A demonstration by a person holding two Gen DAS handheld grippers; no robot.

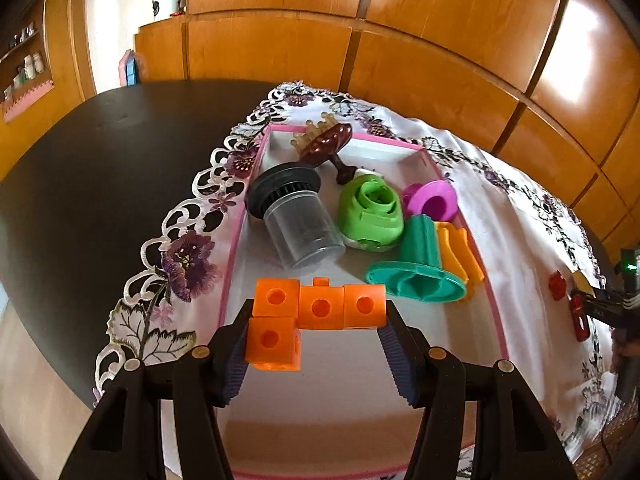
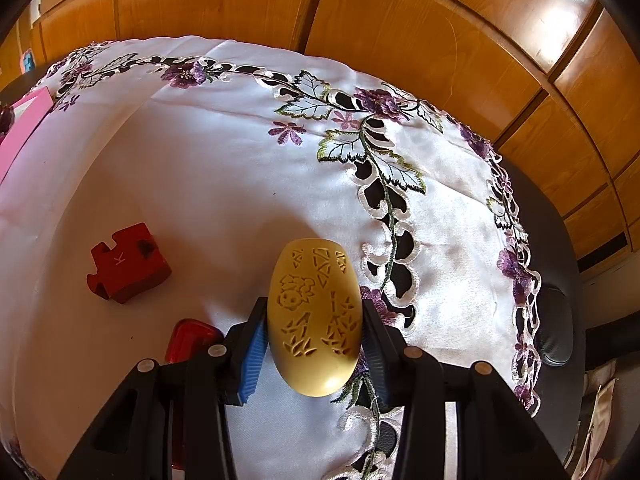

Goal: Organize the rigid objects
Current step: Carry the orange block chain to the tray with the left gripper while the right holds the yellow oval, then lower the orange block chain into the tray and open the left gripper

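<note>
In the left wrist view my left gripper is shut on an orange block piece made of linked cubes, held over the near part of a pink-rimmed white tray. In the right wrist view my right gripper is shut on a yellow carved oval piece, just above the white embroidered cloth. A red puzzle-shaped block lies on the cloth to its left. A red translucent piece lies partly hidden behind the left finger.
The tray holds a clear cup with a black lid, a brown comb-like brush, a green round toy, a magenta ring, a teal cone and an orange piece. The tray's pink corner shows at far left.
</note>
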